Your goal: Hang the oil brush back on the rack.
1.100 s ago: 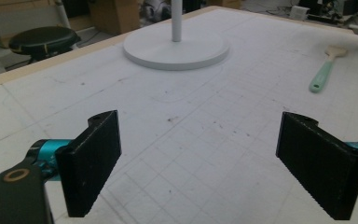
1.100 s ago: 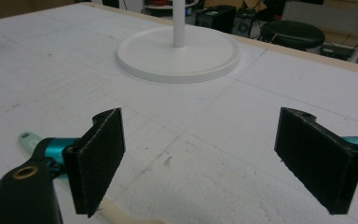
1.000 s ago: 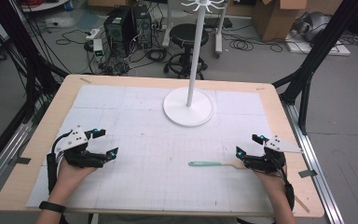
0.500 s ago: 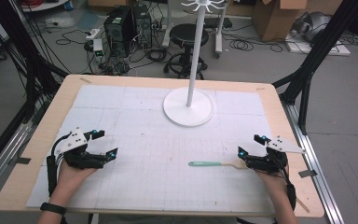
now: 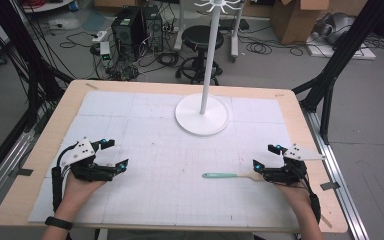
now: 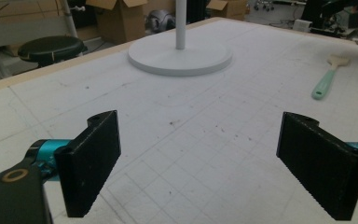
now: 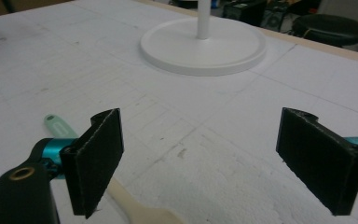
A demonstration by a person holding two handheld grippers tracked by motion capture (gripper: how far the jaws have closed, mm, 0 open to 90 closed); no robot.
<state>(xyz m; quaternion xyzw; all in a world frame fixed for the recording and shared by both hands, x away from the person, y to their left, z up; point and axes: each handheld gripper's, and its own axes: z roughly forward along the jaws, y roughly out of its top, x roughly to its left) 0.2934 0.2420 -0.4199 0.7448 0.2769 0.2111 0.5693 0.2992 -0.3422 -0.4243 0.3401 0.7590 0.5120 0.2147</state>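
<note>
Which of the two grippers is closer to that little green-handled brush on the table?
Right. The right gripper sits at the brush's pale end; the left gripper rests across the mat.

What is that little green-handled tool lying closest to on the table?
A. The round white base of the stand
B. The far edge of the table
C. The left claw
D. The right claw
D: the small brush with a mint-green handle and pale wooden head lies flat on the white gridded mat with its head just beside the open right claw, well away from the left claw.
</note>
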